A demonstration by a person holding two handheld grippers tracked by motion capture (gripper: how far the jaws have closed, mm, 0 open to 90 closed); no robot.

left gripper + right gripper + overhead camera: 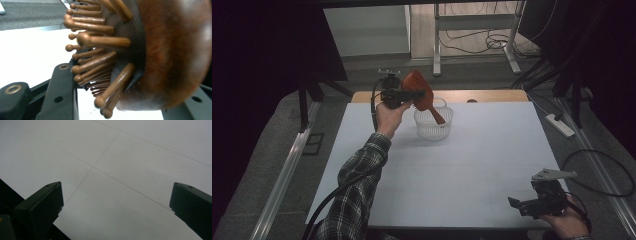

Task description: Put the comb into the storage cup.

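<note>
Hairbrush: a reddish-brown wooden hairbrush (pixel 418 91) is being held above the far middle of the table, its head raised and its handle slanting down into the basket. In the left gripper view the hairbrush (pixel 155 52) is being shown close up, with its round-tipped wooden pins pointing towards the left.
Left gripper: the left gripper (pixel 414 93) is being held up over the table by a hand in a plaid sleeve; its jaws are being kept closed on the head of the hairbrush, one jaw beside the pins and one behind the back.
Basket: a small clear basket (pixel 433 123) with a handle is being left standing on the table under the brush; whether the handle tip is touching its bottom is hard to tell.
Right gripper: the right gripper (pixel 517 204) is being held low at the near right corner, well apart from the basket. In the right gripper view its jaws are being kept wide apart with nothing between them.
Table: the white table (pixel 492 150) is being crossed by thin seam lines, seen also in the right gripper view (pixel 120 157).
</note>
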